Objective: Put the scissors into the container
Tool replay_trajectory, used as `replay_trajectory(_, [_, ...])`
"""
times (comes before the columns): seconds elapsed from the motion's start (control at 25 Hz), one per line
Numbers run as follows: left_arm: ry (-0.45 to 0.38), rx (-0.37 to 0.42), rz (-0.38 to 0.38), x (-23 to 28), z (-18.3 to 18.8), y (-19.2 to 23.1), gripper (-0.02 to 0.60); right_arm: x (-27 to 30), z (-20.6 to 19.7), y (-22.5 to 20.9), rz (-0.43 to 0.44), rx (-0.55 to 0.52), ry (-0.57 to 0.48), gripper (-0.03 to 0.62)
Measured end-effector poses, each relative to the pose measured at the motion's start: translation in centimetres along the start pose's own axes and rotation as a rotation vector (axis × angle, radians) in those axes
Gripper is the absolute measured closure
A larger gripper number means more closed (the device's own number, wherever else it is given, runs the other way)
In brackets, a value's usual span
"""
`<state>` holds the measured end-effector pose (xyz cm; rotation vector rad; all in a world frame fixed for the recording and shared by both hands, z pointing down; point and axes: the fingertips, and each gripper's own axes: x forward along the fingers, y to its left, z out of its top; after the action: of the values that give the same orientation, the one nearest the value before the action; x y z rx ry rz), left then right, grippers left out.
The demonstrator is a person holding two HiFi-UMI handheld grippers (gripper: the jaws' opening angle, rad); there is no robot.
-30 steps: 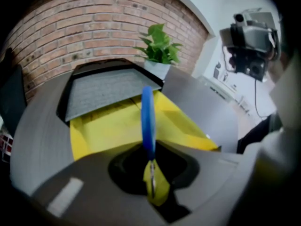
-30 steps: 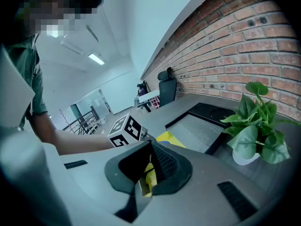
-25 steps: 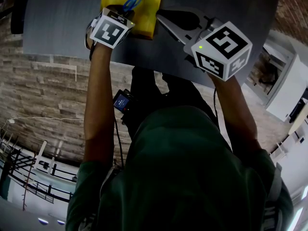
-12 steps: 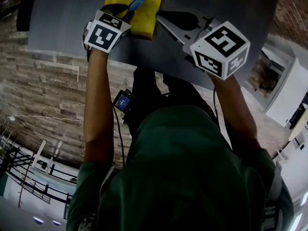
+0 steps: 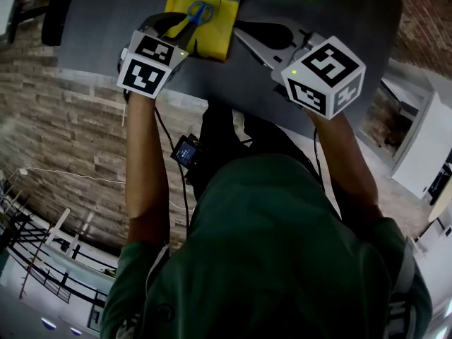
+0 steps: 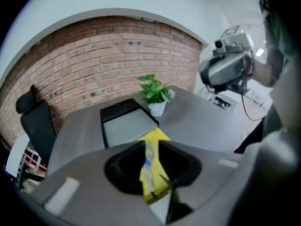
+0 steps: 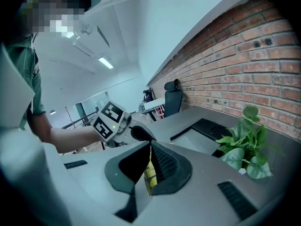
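Pulled back nearer, the left gripper [image 6: 151, 147] hangs released, jaws slightly parted, with the scissors [image 5: 195, 14] lying free on the yellow cloth [image 5: 215, 41]. The right gripper [image 7: 150, 147] is clenched, empty. The container [image 6: 120, 108] sits just beyond the cloth.

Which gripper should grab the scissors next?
Left. The left gripper is right at the blue-handled scissors on the yellow cloth, and they show between its parted jaws. The right gripper sits off to the cloth's side, farther away.
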<state>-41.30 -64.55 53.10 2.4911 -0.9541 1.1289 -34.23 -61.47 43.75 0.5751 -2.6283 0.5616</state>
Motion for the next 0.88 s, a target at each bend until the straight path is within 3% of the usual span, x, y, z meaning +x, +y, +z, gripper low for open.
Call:
replay_trajectory(0.56, [-0.296,0.041,0.197,-15.3,8.7,-2.3,0.503,-5.6,6.6,4.8,0.026,-0.230,-0.130,0.589])
replay_trajectory(0.88, [-0.352,0.093,0.336,-21.8,10.0,-6.0,0.511,-10.9,8.8,8.0,0.052,-0.303,-0.206,0.589])
